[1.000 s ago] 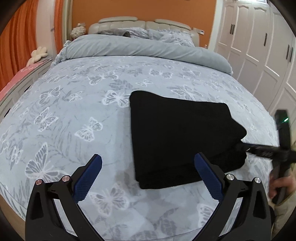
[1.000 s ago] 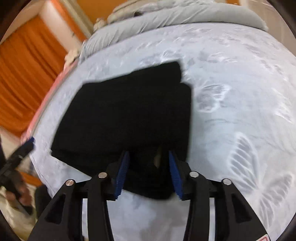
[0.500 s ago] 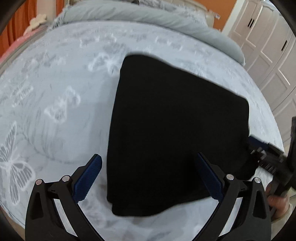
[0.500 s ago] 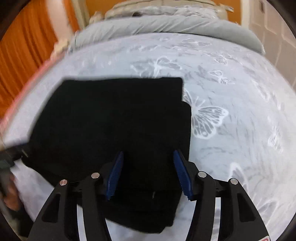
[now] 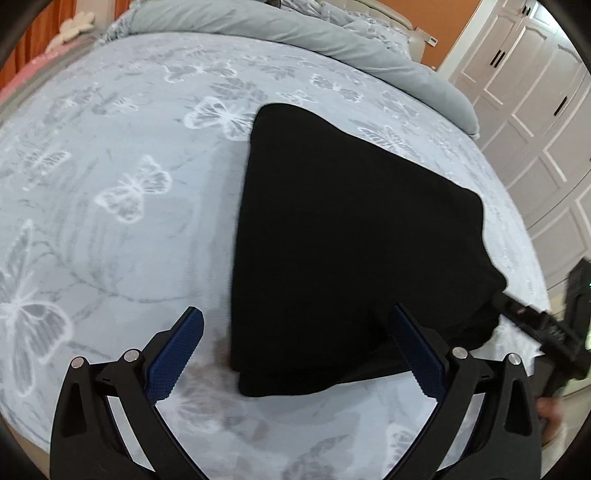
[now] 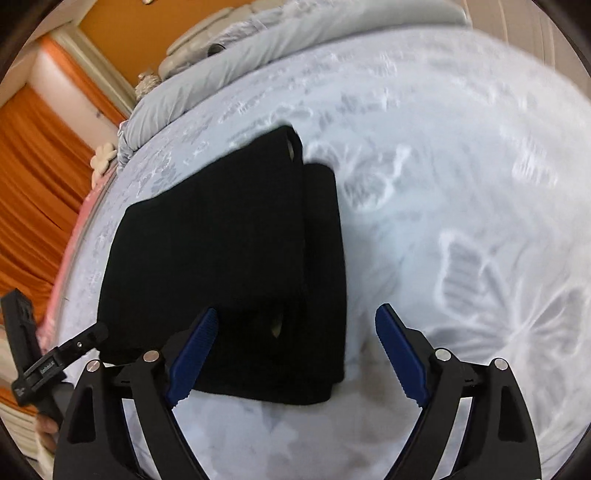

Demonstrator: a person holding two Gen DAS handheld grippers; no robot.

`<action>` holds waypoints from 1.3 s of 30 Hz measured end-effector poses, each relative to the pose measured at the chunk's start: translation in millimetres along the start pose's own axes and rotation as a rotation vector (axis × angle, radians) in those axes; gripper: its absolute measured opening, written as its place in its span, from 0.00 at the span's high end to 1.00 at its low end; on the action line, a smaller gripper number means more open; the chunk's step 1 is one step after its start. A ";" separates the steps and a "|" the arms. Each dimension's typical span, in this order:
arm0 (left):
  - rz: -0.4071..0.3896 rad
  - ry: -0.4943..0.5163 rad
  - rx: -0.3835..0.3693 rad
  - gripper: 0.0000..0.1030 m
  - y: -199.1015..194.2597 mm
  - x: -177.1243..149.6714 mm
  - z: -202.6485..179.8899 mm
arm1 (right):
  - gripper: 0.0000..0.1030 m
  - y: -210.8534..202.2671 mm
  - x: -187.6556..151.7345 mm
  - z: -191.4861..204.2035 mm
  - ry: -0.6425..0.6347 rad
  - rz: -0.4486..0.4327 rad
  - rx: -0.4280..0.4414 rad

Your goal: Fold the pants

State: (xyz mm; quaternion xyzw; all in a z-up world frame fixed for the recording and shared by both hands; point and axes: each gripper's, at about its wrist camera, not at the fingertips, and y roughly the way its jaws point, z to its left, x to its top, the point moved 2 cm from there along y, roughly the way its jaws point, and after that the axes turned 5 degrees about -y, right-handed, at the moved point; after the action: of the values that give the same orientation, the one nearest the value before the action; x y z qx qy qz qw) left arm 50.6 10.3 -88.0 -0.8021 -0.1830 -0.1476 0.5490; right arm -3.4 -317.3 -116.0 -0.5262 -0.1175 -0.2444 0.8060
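The black pants (image 5: 343, 251) lie folded into a thick stack on the butterfly-print bedspread (image 5: 122, 192). In the right wrist view the pants (image 6: 229, 266) show layered edges on their right side. My left gripper (image 5: 295, 354) is open and empty, hovering over the stack's near left corner. My right gripper (image 6: 295, 354) is open and empty, over the stack's near right edge. The right gripper also shows in the left wrist view (image 5: 532, 321) by the stack's right corner, and the left gripper shows in the right wrist view (image 6: 81, 343) at the stack's left corner.
A grey duvet (image 5: 295, 29) and pillows lie at the head of the bed. White wardrobe doors (image 5: 535, 92) stand to the right. Orange curtains (image 6: 33, 173) hang on the left. The bed's near edge runs just below both grippers.
My right gripper has opened wide and let go of the pants' edge. Both grippers have shifted over the stack. The pants stay folded on the bed.
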 end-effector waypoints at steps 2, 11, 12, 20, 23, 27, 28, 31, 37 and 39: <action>0.041 -0.036 -0.075 0.05 8.4 3.2 0.4 | 0.17 7.9 -1.2 -3.3 0.050 0.028 0.058; 0.122 -0.379 -0.315 0.05 42.1 24.2 39.2 | 0.05 27.9 7.6 -17.7 0.277 0.046 0.318; 0.144 -0.390 -0.327 0.05 50.4 25.1 40.4 | 0.05 31.6 10.3 -18.3 0.294 0.038 0.333; 0.102 -0.228 -0.158 0.53 43.5 22.8 11.2 | 0.61 29.0 21.5 4.4 0.195 -0.008 0.246; 0.109 -0.245 -0.232 0.64 17.0 15.6 18.9 | 0.65 2.6 13.0 20.6 0.145 0.000 0.294; 0.150 -0.222 -0.255 0.64 -19.2 -16.0 28.4 | 0.64 -29.8 -21.6 33.1 0.097 0.045 0.289; 0.160 -0.220 -0.255 0.64 -23.1 -25.0 31.3 | 0.62 -31.7 -30.7 30.7 0.105 0.059 0.291; 0.196 -0.233 -0.207 0.53 -21.0 -58.7 42.4 | 0.45 -22.2 -62.6 13.4 0.136 0.133 0.217; 0.021 -0.131 0.018 0.36 -54.1 -62.6 36.8 | 0.43 -90.5 -49.3 9.0 0.108 -0.116 0.033; -0.069 -0.016 0.140 0.26 -69.1 -56.0 20.2 | 0.71 -99.0 -31.9 35.2 0.000 -0.137 0.040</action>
State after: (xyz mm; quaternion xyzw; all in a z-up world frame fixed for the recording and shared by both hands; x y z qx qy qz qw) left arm -30.0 44.6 -62.5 -0.7560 -0.2247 -0.1467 0.5970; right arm -79.4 -309.2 -37.3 -0.5010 -0.1581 -0.2965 0.7976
